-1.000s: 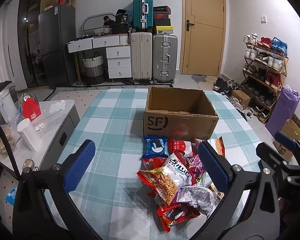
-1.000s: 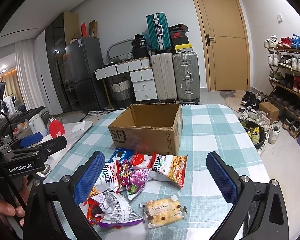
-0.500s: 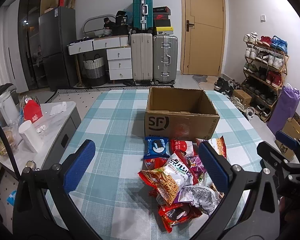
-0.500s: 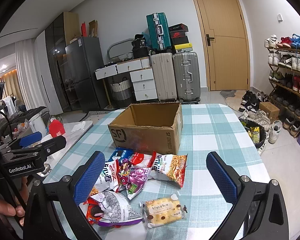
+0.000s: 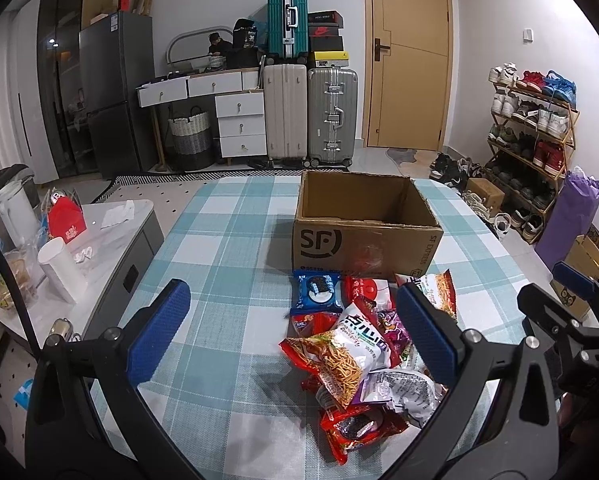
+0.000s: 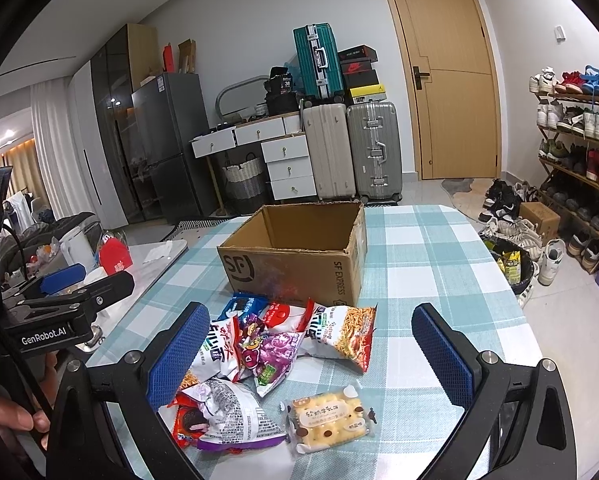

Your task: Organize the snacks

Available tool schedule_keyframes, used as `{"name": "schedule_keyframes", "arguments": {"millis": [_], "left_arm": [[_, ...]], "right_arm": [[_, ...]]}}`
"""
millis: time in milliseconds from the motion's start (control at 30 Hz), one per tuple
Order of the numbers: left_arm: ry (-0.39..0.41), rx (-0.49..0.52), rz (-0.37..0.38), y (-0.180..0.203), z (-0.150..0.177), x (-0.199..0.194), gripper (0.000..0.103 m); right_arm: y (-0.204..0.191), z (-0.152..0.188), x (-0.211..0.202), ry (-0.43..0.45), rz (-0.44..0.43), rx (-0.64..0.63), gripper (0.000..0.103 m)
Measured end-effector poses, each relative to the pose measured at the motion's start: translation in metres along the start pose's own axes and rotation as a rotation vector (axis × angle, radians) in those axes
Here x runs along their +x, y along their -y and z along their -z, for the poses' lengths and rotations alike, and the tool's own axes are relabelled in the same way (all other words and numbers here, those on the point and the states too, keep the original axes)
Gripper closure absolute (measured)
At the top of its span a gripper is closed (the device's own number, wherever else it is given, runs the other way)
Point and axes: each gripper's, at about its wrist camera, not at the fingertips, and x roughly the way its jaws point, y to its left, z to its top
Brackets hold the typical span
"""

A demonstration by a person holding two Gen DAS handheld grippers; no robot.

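Snacks (image 5: 359,344) lie heaped on the checked tablecloth (image 5: 219,240) just in front of the open cardboard box (image 5: 363,224), a biscuit pack (image 6: 329,420) nearest; left gripper (image 5: 291,336) and right gripper (image 6: 311,356) both hover above them, jaws spread wide, holding nothing

I am working in someone's home, in a lived-in entry and dining room. A wooden door (image 5: 407,56) is the landmark: just left of it I see stacked suitcases (image 5: 311,112) topped with shoe boxes, then a white drawer unit (image 5: 241,124) and a grey fridge (image 5: 113,92). Right of the door stands a crowded shoe rack (image 5: 533,136). In front of it, a checked tablecloth (image 5: 227,240) covers the table.
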Motion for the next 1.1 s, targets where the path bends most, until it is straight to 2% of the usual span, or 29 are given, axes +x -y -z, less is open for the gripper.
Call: {"name": "schedule_keyframes", "arguments": {"millis": [333, 667, 833, 1100], "left_arm": [[-0.015, -0.005, 0.003, -0.003, 0.003, -0.002, 0.000], [-0.047, -0.008, 0.004, -0.009, 0.010, 0.020, 0.000], [-0.071, -0.012, 0.016, -0.012, 0.016, 0.035, 0.000], [-0.120, 0.004, 0.037, -0.018, 0.034, 0.066, 0.000]], "right_arm": [[0.000, 0.002, 0.001, -0.011, -0.005, 0.002, 0.000], [0.003, 0.009, 0.013, -0.040, -0.019, -0.003, 0.000], [0.005, 0.012, 0.023, -0.073, -0.079, 0.000, 0.000], [-0.017, 0.045, 0.061, -0.225, -0.219, -0.086, 0.000]]}}
